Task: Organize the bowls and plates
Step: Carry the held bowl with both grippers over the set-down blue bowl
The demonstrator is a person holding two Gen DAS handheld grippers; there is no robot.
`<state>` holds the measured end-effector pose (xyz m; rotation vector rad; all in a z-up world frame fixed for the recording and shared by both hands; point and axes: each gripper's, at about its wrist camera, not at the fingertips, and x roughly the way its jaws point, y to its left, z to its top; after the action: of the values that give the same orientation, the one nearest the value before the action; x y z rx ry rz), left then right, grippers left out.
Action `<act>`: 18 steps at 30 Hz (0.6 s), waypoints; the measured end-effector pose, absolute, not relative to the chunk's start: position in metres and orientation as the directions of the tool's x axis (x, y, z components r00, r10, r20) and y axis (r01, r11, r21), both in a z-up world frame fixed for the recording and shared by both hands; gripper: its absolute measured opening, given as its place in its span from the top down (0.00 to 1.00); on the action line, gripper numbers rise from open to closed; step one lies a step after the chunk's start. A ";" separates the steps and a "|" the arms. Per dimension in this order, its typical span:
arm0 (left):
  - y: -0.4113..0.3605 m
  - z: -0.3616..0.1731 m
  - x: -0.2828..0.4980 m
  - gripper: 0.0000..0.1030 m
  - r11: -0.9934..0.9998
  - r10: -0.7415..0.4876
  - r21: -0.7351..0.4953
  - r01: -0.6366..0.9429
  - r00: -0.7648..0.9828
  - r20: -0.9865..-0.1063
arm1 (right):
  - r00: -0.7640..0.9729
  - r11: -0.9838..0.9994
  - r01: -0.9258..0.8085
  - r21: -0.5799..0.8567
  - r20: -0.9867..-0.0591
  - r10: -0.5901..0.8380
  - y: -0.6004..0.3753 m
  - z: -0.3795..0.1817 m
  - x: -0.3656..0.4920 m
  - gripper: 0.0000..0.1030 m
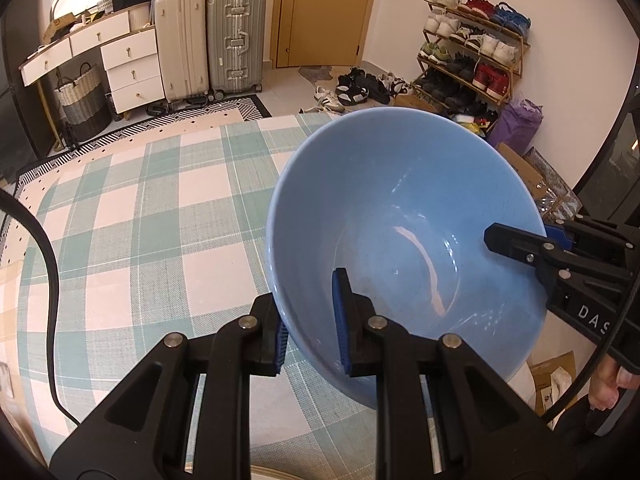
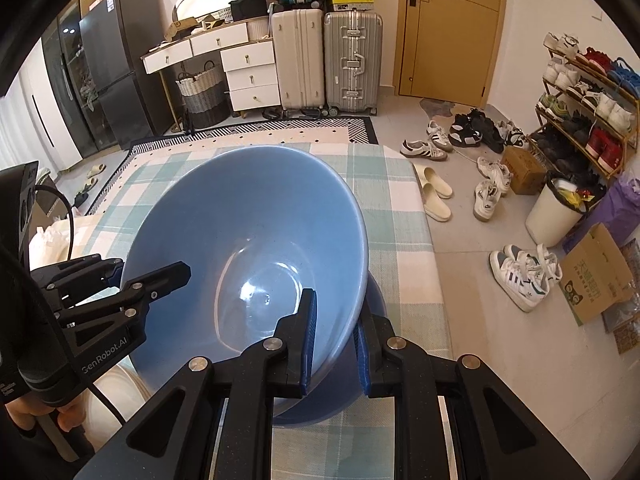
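Note:
A large light-blue bowl (image 1: 404,216) hangs tilted above the checked tablecloth (image 1: 160,208), held by both grippers on opposite sides of its rim. My left gripper (image 1: 310,320) is shut on the near rim, one blue pad inside the bowl and one outside. In the same view my right gripper (image 1: 532,236) clamps the far right rim. From the right wrist, the bowl (image 2: 256,224) fills the middle; my right gripper (image 2: 336,332) pinches its rim and my left gripper (image 2: 148,272) grips it on the left. A second blue dish (image 2: 374,300) lies right under the bowl, mostly hidden.
White dishes (image 2: 108,400) sit at the table's left near a hand. A black cable (image 1: 48,264) trails over the cloth. Beyond the table edge are suitcases (image 2: 352,60), a drawer unit, a shoe rack (image 2: 588,120), loose shoes, a white bin (image 2: 556,208) and cardboard boxes.

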<state>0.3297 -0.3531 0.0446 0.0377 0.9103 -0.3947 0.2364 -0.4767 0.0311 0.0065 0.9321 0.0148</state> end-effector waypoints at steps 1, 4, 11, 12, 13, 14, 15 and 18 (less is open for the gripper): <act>-0.353 0.042 0.331 0.84 0.927 -0.317 -0.132 0.351 0.545 -0.776 | 0.595 1.000 -0.008 0.012 -0.804 0.015 -0.477 0.031 0.237 0.83; -0.355 0.036 0.333 0.84 0.925 -0.315 -0.128 0.357 0.536 -0.783 | 0.588 1.000 -0.004 0.017 -0.809 0.016 -0.479 0.025 0.237 0.83; -0.357 0.024 0.336 0.84 0.923 -0.304 -0.108 0.370 0.528 -0.793 | 0.570 1.000 0.006 0.019 -0.821 0.013 -0.482 0.012 0.238 0.83; -0.358 0.023 0.336 0.84 0.922 -0.305 -0.108 0.372 0.525 -0.794 | 0.569 1.000 0.009 0.021 -0.822 0.012 -0.482 0.010 0.238 0.83; -0.359 0.022 0.336 0.84 0.920 -0.310 -0.113 0.374 0.520 -0.796 | 0.568 1.000 0.012 0.019 -0.823 0.008 -0.483 0.009 0.239 0.83; -0.359 0.021 0.337 0.84 0.918 -0.315 -0.120 0.377 0.513 -0.798 | 0.569 1.000 0.016 0.014 -0.822 0.002 -0.484 0.009 0.239 0.83; -0.359 0.020 0.338 0.84 0.917 -0.317 -0.122 0.379 0.509 -0.801 | 0.569 1.000 0.019 0.011 -0.822 -0.002 -0.484 0.008 0.239 0.83; -0.360 0.017 0.339 0.84 0.917 -0.315 -0.118 0.382 0.508 -0.802 | 0.566 1.000 0.018 0.002 -0.824 -0.009 -0.483 0.006 0.239 0.83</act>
<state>0.3392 -0.3596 0.0170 0.0777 0.9500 -0.4203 0.2386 -0.4834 0.0059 0.0110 0.9690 -0.0159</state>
